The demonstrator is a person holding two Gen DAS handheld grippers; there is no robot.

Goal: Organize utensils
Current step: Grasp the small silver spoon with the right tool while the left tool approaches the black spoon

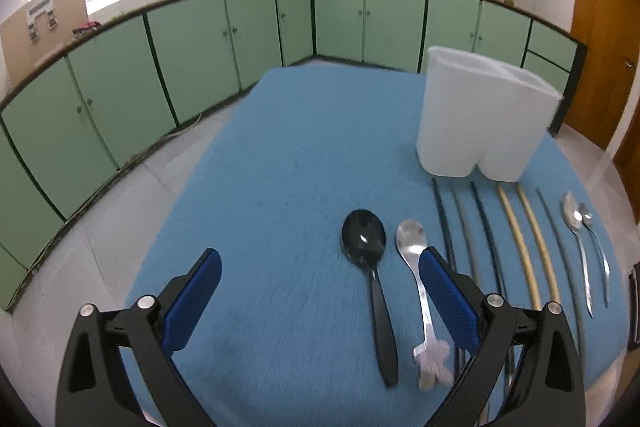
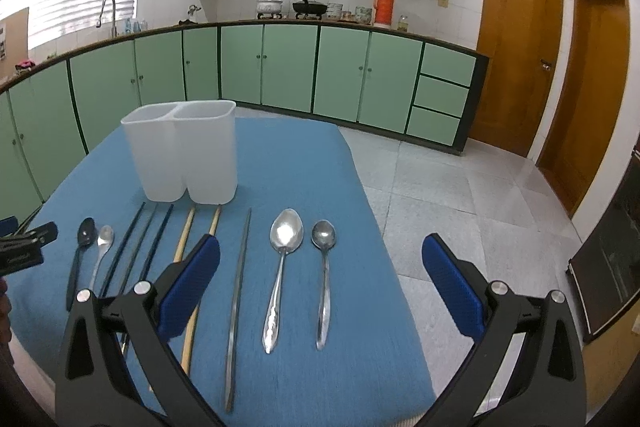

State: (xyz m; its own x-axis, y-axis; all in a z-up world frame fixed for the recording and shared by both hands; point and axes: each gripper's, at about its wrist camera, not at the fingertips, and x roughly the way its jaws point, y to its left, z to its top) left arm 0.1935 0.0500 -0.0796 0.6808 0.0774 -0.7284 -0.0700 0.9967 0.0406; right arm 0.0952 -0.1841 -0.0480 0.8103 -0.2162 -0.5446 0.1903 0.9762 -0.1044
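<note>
A row of utensils lies on the blue cloth (image 2: 312, 167). From the left: a black spoon (image 1: 370, 267) (image 2: 82, 247), a small silver spoon (image 1: 416, 267) (image 2: 102, 247), dark chopsticks (image 2: 136, 251), wooden chopsticks (image 2: 184, 243), a metal chopstick (image 2: 240, 283), a large silver spoon (image 2: 282, 259) and a smaller silver spoon (image 2: 324, 267). A white two-compartment holder (image 1: 484, 115) (image 2: 184, 151) stands upright behind them and looks empty. My left gripper (image 1: 320, 291) is open above the cloth, near the black spoon. My right gripper (image 2: 320, 279) is open above the two silver spoons.
Green kitchen cabinets (image 2: 280, 67) run along the back and left walls. Wooden doors (image 2: 520, 59) stand at the right. Tiled floor (image 2: 460, 195) lies beyond the table's right edge. The left gripper's body (image 2: 24, 251) shows at the left edge of the right wrist view.
</note>
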